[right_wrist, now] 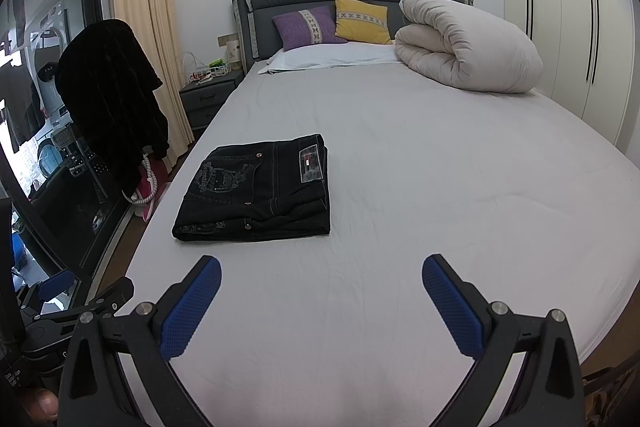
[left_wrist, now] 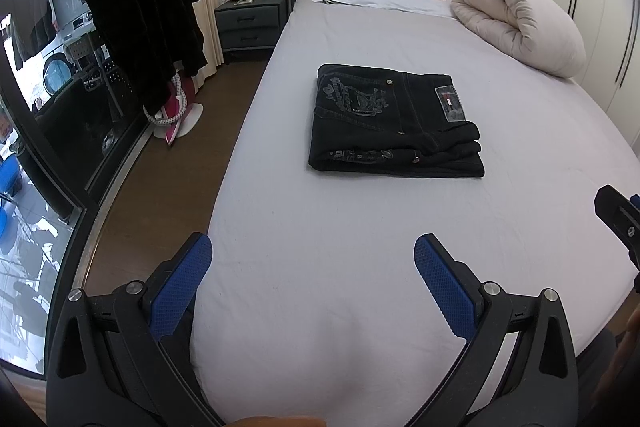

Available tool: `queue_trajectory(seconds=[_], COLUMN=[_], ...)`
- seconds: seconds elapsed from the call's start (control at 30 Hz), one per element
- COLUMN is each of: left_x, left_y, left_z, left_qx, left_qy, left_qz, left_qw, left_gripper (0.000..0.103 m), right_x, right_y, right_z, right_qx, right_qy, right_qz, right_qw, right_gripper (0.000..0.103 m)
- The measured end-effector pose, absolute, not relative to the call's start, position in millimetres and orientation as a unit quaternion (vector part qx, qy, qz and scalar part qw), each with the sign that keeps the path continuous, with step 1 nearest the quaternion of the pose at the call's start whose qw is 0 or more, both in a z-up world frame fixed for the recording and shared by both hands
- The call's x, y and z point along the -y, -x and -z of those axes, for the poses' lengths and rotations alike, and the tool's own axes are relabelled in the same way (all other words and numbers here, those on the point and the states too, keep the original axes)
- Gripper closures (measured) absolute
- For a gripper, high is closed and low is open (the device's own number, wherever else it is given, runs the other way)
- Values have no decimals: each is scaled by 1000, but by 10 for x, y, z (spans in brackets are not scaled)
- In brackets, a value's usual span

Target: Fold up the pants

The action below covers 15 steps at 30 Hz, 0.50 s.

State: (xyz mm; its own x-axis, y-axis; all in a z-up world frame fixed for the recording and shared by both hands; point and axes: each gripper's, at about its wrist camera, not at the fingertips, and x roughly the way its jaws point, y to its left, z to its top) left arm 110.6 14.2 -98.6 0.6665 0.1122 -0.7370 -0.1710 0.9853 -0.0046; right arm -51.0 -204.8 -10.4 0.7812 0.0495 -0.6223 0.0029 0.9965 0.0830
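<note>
Left gripper (left_wrist: 313, 281): blue-padded fingers (left_wrist: 182, 285) spread wide, holding nothing, hovering over the near end of the bed (left_wrist: 320, 307). Right gripper (right_wrist: 321, 301): same, wide apart and empty. Black pants (left_wrist: 394, 121) lie mid-bed, well apart from both, already a compact folded stack w/ label patch up. Judgement: task looks done; if tidying, press edges square, don't lift. Left view shows floor by the bed and right gripper's tip; right view shows wardrobe (right_wrist: 560, 7) more fully.
</note>
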Motion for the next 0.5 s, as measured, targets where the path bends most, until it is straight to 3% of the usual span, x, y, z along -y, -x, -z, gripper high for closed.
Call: queue_trajectory(seconds=[0.5], left_x=[-163], left_y=[-1116], left_z=[1015], left_qx=[-404], left_qy=[36], left_qz=[-75], left_qw=[911], left_gripper=[0], right_x=[2060], right_y=[510], right_z=[106], right_qx=[-332], right_qy=[-40], right_qz=[-13], right_qw=[943], right_gripper=[0])
